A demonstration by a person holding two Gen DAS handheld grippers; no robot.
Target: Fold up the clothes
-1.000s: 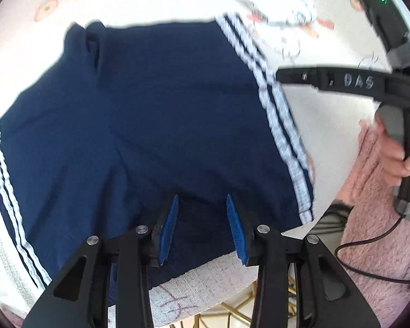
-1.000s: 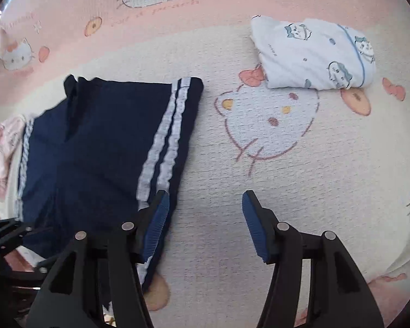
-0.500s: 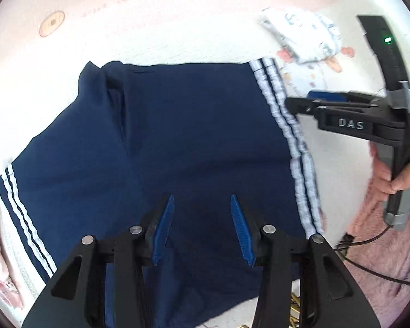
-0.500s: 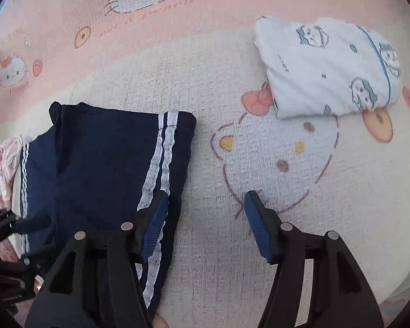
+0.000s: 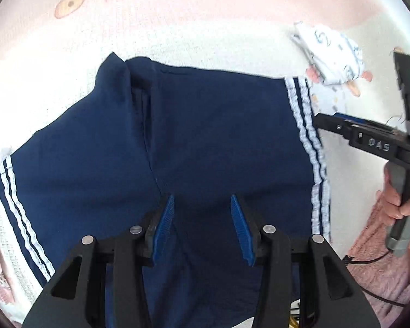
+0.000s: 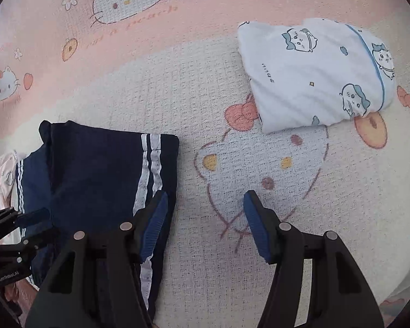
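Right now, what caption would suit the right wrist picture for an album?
Open right gripper above cartoon blanket, between navy shorts and folded white garment.

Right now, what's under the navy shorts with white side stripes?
The navy shorts with white side stripes lie on a pink-and-cream cartoon-cat blanket. At their left edge a pale pink printed garment peeks out; anything else beneath is covered.

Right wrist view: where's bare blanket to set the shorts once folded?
Free: the blanket between the navy shorts and the folded white garment, under the open right gripper. Crowded: left edge, with the shorts, pink clothing and the left gripper.
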